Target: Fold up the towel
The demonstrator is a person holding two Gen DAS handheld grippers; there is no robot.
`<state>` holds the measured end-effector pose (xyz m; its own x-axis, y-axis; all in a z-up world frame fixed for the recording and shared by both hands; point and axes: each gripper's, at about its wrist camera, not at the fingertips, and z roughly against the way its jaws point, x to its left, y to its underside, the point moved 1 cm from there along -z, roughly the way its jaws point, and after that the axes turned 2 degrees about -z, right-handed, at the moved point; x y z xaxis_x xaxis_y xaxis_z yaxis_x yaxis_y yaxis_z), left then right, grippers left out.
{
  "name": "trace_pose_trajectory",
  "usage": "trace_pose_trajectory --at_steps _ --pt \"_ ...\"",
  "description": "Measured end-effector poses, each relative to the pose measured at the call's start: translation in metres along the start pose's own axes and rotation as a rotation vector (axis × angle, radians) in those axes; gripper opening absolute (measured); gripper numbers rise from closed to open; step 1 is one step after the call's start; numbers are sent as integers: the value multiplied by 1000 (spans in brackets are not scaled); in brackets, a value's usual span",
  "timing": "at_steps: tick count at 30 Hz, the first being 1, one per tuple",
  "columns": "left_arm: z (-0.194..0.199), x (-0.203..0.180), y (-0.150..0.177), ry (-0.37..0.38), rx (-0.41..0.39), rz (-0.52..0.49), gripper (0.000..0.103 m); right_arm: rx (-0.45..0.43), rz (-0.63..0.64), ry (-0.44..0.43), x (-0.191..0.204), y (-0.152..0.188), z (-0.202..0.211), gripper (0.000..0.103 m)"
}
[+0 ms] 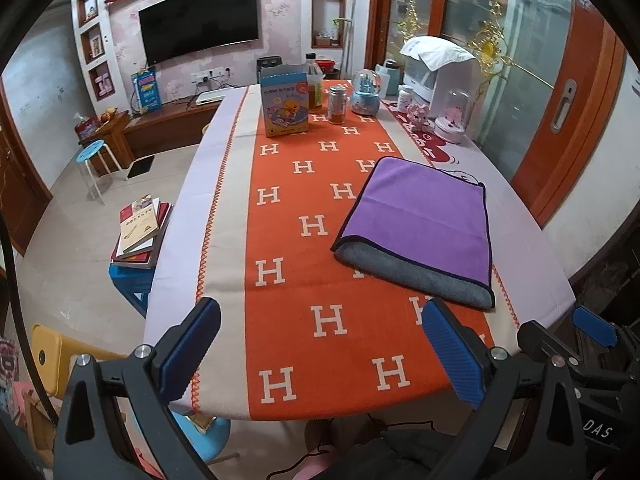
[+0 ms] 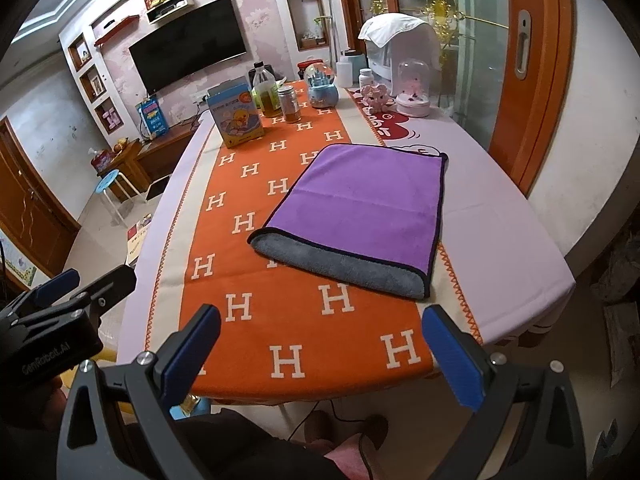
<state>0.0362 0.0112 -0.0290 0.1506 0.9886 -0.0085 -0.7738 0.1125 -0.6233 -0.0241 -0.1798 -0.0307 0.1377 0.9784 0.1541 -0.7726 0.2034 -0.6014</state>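
A purple towel (image 1: 420,216) with a grey underside and dark trim lies folded flat on the table; it also shows in the right wrist view (image 2: 360,208). Its grey lower layer sticks out at the near edge. My left gripper (image 1: 320,344) is open and empty, held above the table's near edge, short of the towel and to its left. My right gripper (image 2: 320,352) is open and empty, also at the near edge, just short of the towel. The right gripper's fingers (image 1: 592,330) show at the right of the left wrist view, and the left gripper's fingers (image 2: 68,284) at the left of the right wrist view.
The table carries an orange runner with white H letters (image 1: 320,240). At its far end stand a blue box (image 1: 285,104), a bottle (image 1: 314,82), a jar (image 1: 337,106), a snow globe (image 1: 366,94), a pink toy (image 1: 418,116) and a glass dome (image 1: 456,116). Books on a stool (image 1: 140,232) sit left.
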Motion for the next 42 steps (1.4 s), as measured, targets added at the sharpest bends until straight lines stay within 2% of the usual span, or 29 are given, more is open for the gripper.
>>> trace_pose_trajectory --at_steps 12,24,29,34,42 --pt "-17 1 -2 59 37 -105 101 23 -105 29 3 15 -2 101" --pt "-49 -15 -24 74 74 -195 101 36 -230 57 -37 3 -27 101" --pt "-73 -19 -40 91 115 -204 101 41 -234 68 -57 -13 -48 101" --pt "-107 -23 -60 74 132 -248 101 68 -262 74 -76 -26 -74 100" --pt "-160 -25 -81 141 177 -261 101 144 -256 75 -97 -37 -117 96"
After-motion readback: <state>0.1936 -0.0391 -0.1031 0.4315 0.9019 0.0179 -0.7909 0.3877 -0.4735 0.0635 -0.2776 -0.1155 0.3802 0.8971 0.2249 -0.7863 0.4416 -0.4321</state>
